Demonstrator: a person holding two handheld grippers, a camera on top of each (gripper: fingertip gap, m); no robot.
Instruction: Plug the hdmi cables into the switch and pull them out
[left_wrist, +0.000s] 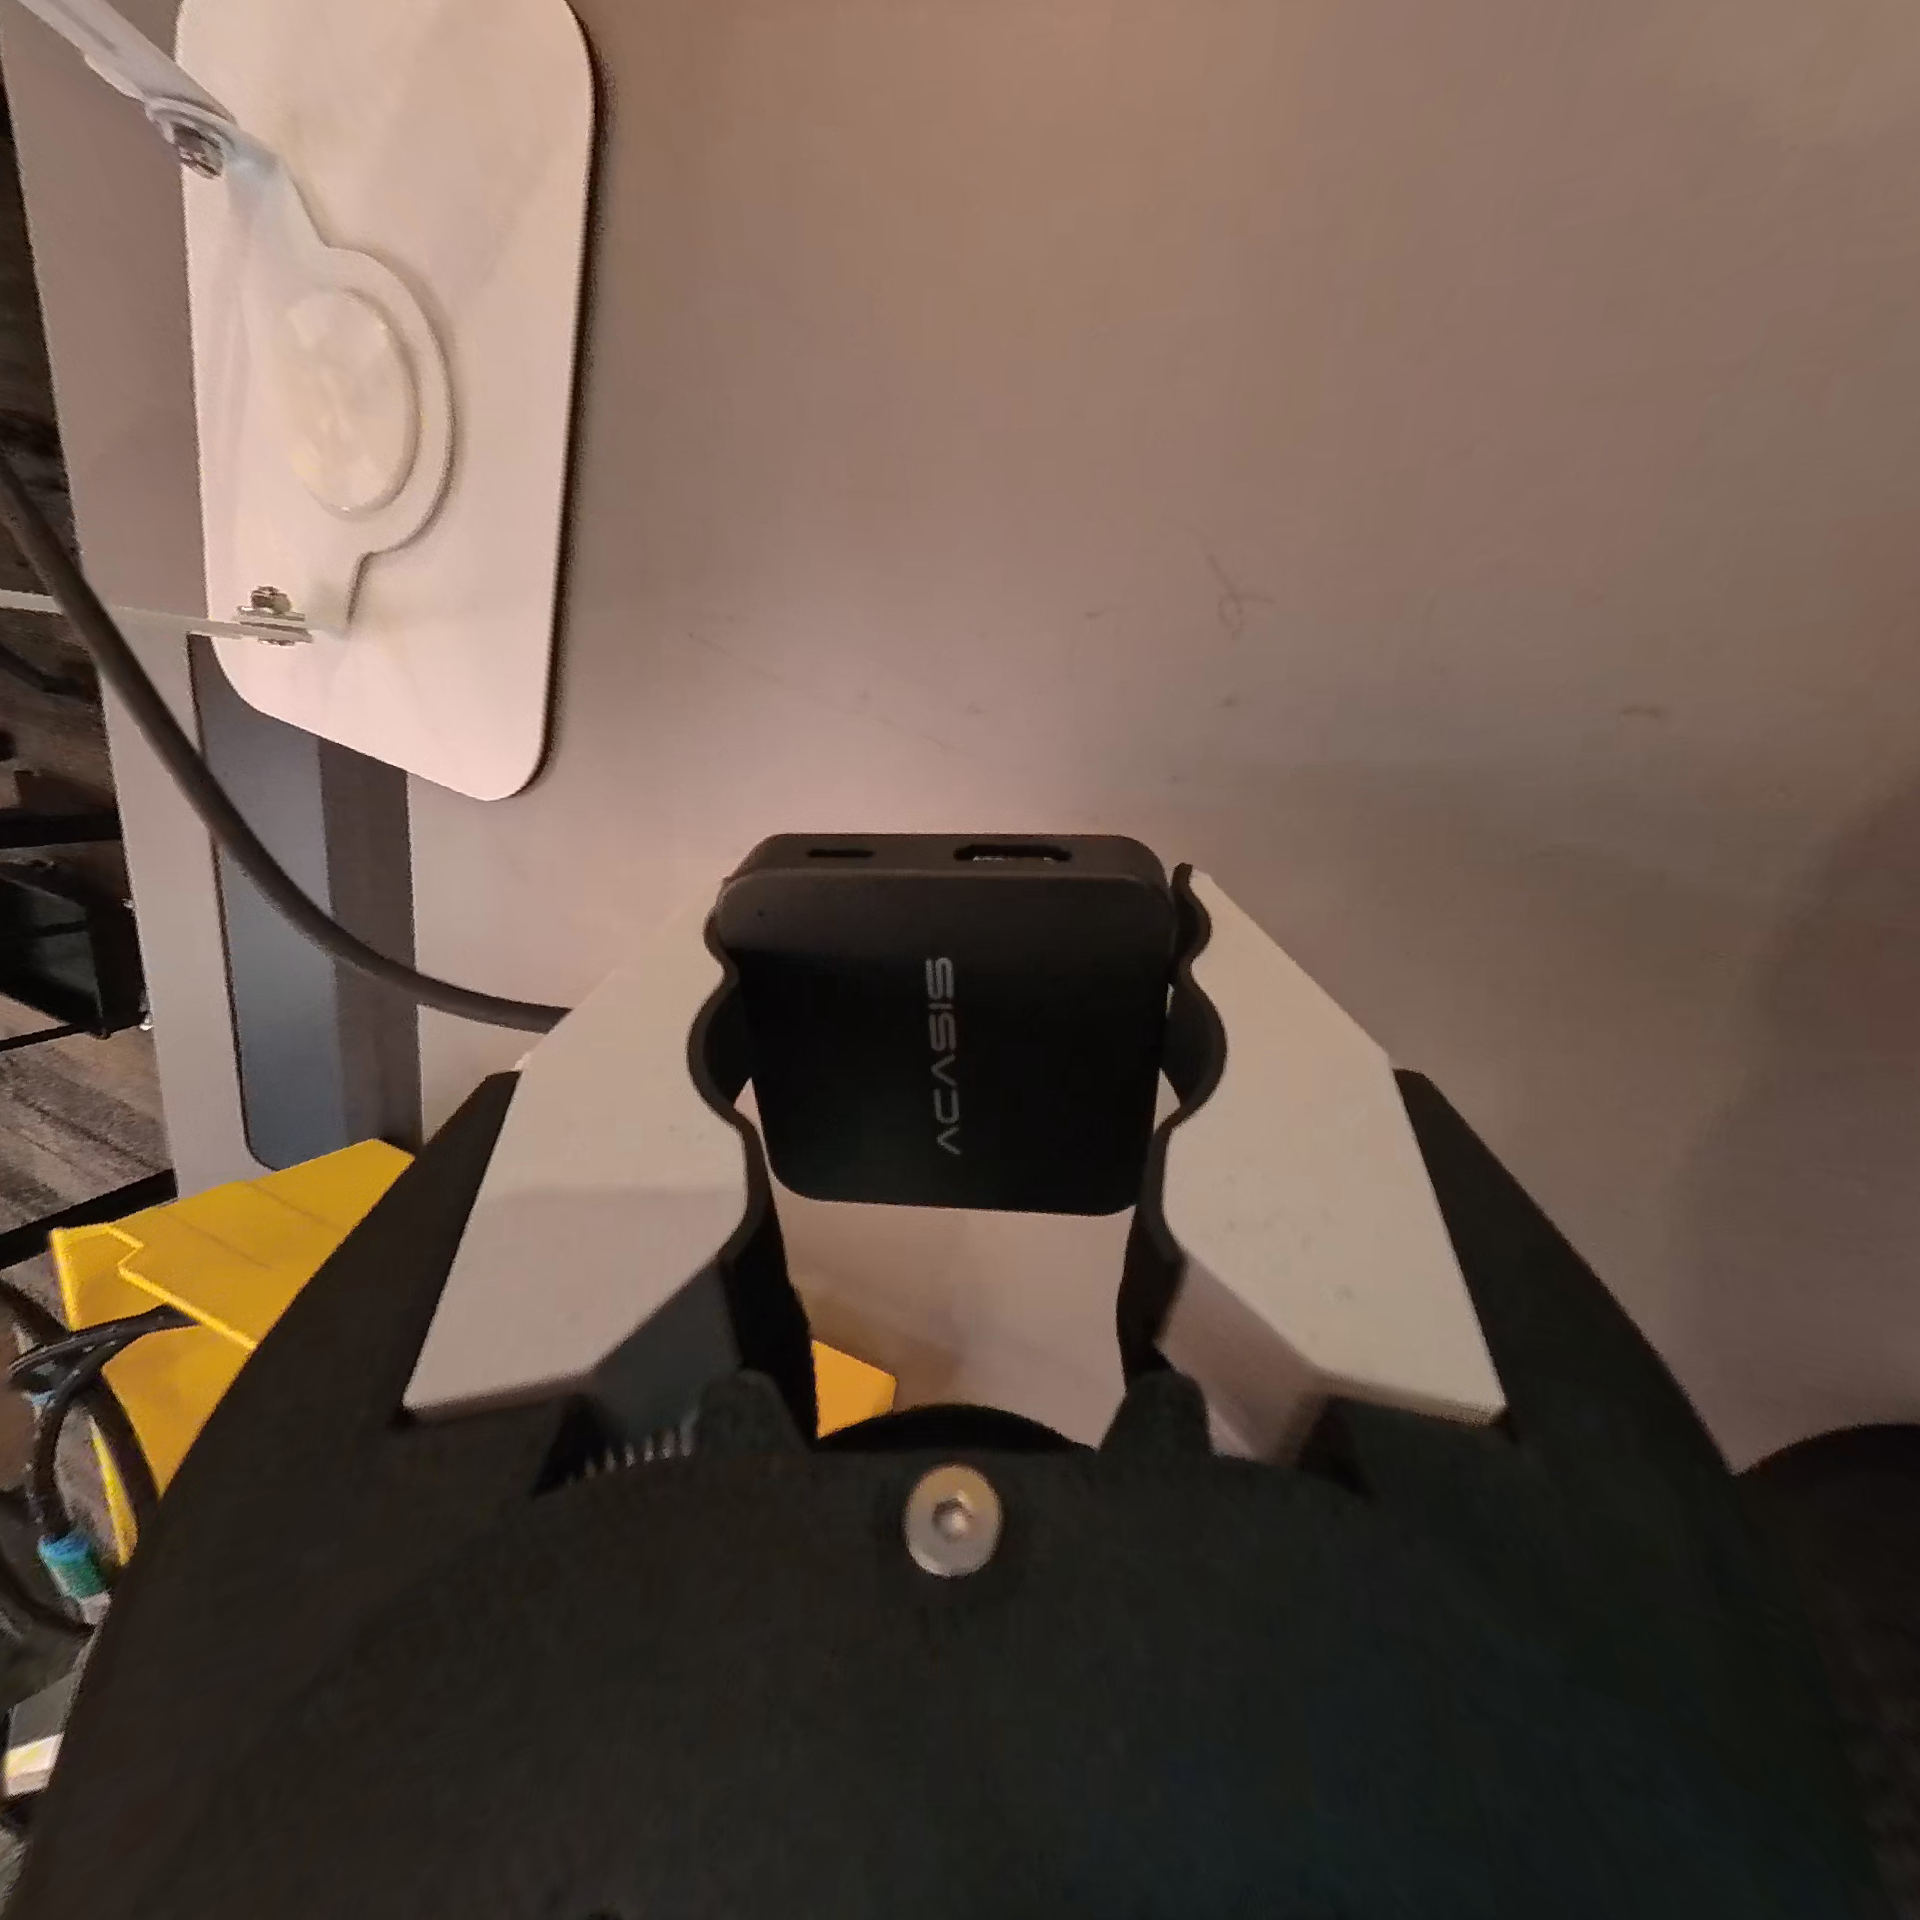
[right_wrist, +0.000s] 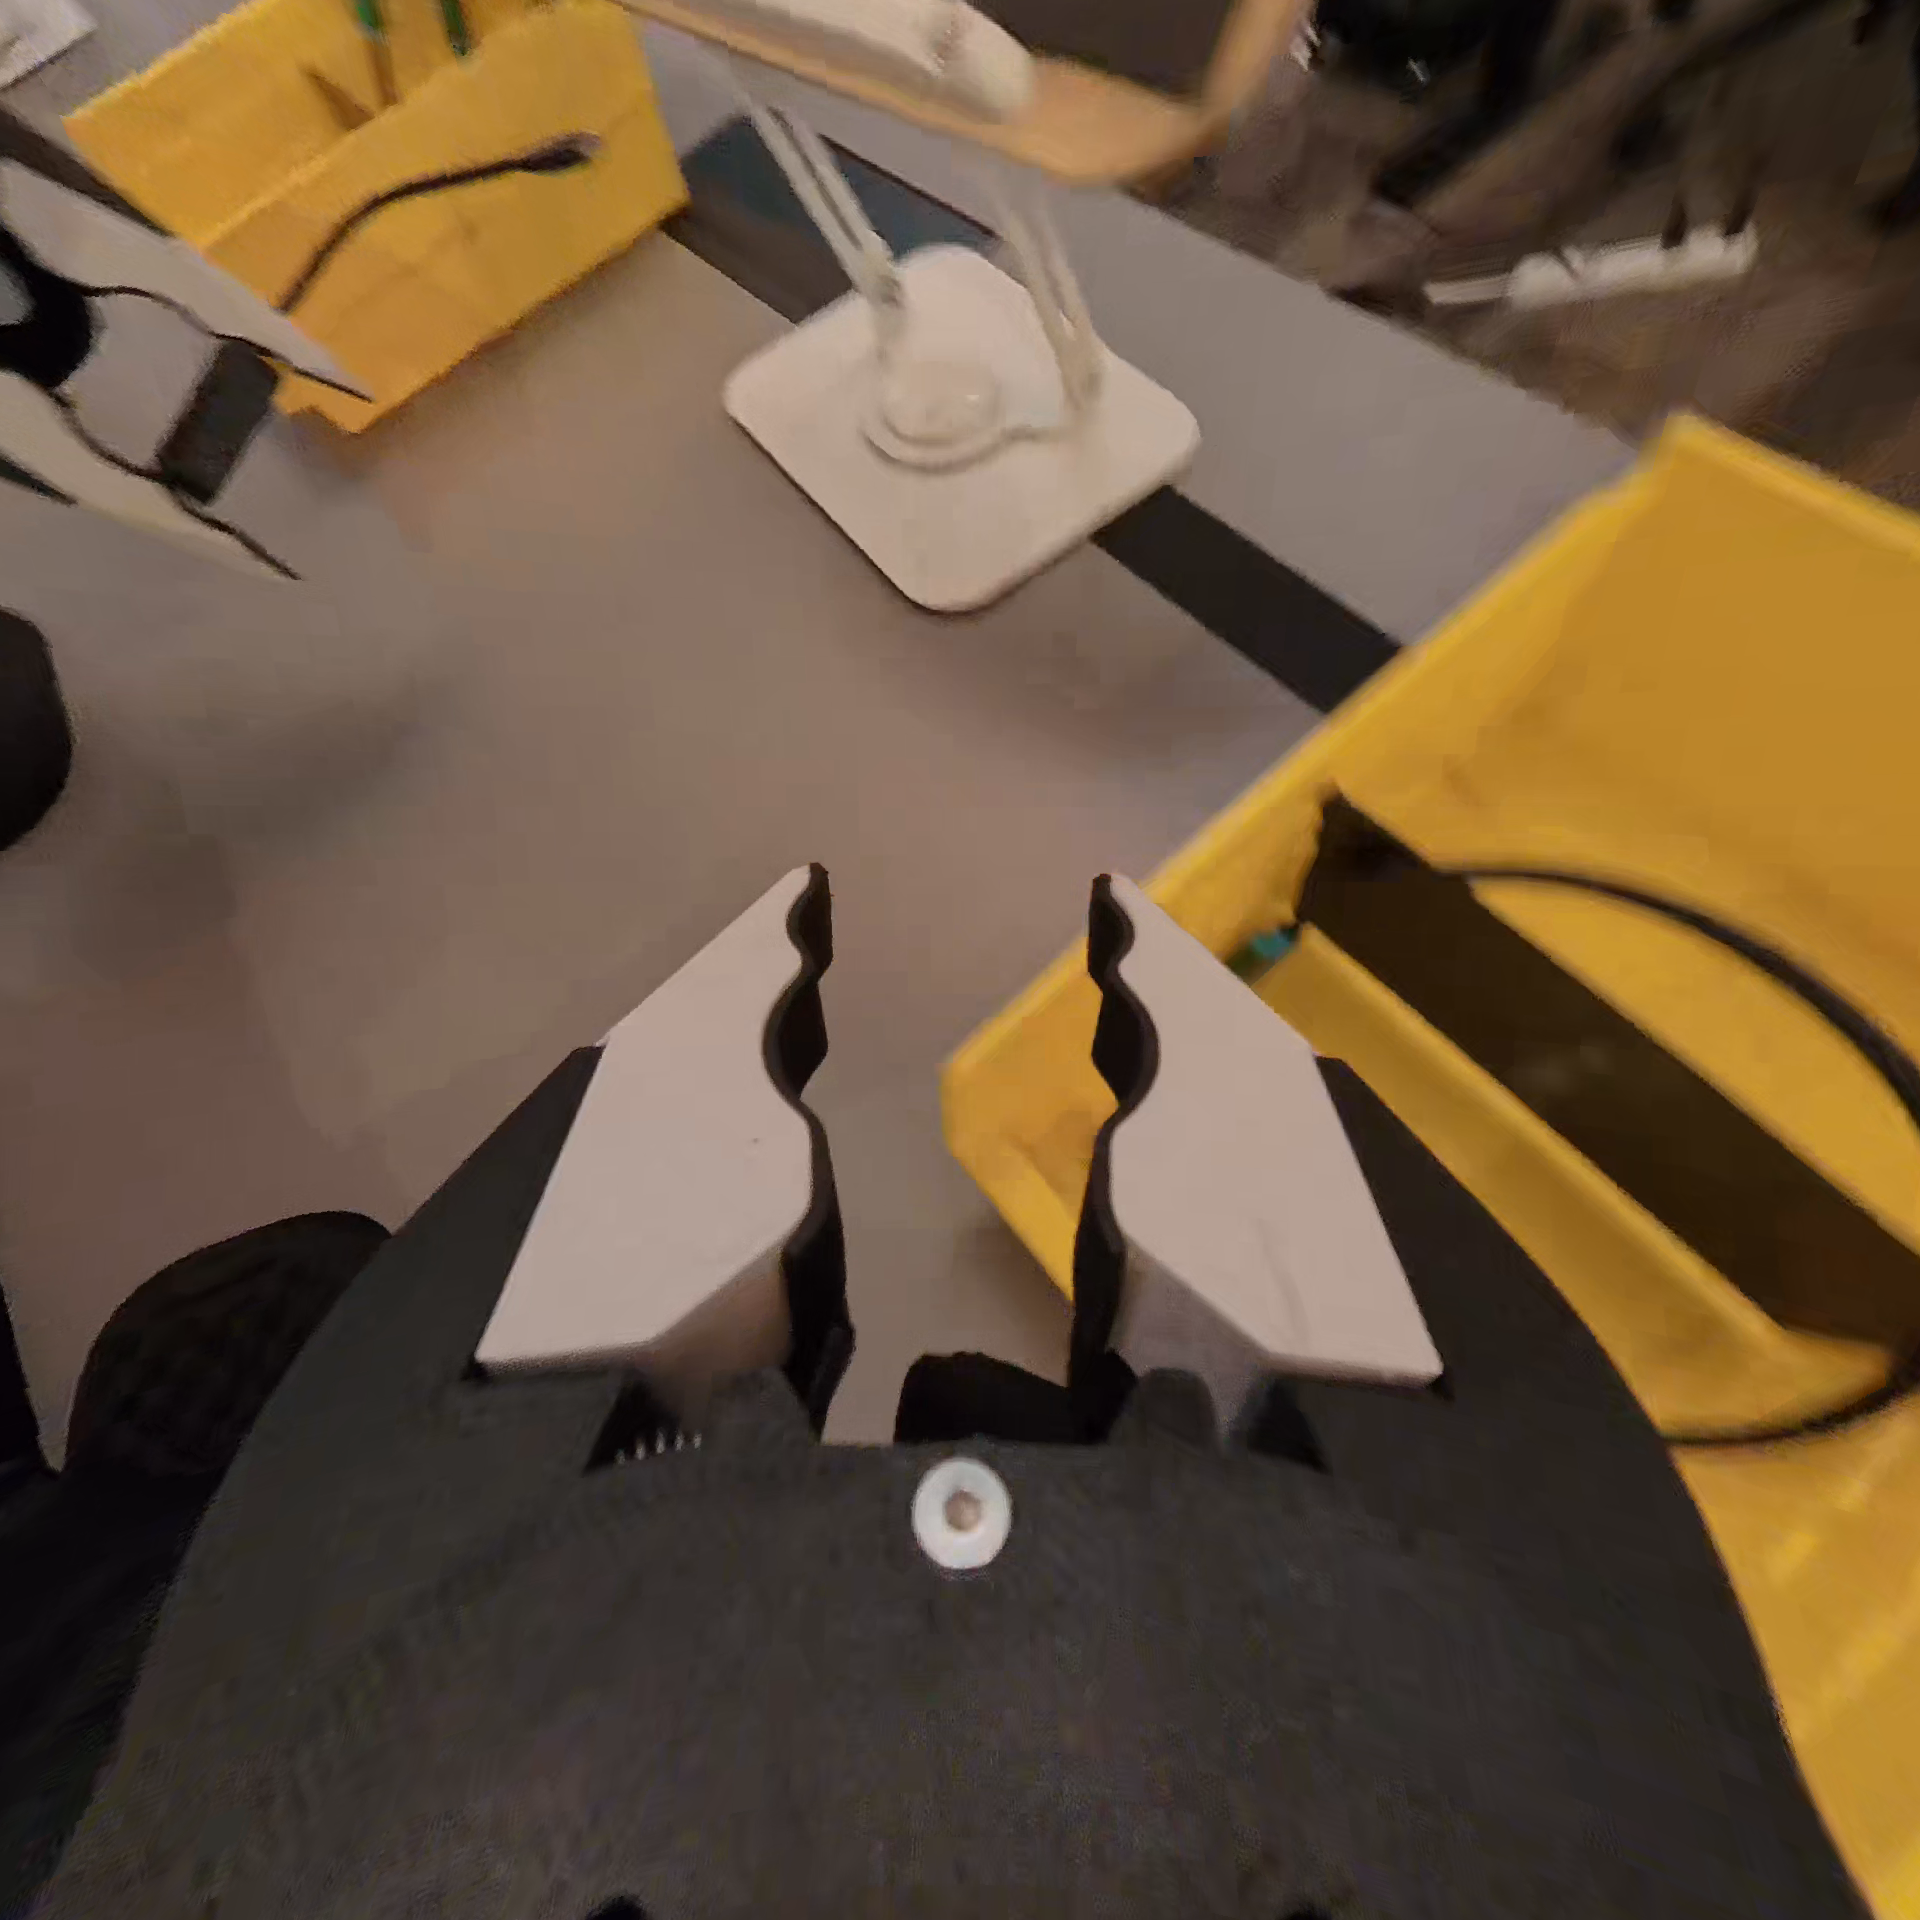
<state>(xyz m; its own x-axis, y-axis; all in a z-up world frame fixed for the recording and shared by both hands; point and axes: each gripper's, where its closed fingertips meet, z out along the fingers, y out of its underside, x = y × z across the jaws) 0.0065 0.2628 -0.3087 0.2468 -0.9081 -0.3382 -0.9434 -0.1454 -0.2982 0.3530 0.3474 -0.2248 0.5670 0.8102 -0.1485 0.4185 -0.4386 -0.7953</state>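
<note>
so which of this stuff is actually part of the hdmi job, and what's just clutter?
Part of the job:
- black switch, clamped in the left gripper, far-edge ports empty
- right gripper, jaws apart, holding nothing
- black cable in the near yellow bin, likely an HDMI lead

Just lying about:
- white stand base
- far yellow bin
- grey table

Warm dim light; left view sharp, right view motion-blurred, wide-angle warp.
</note>
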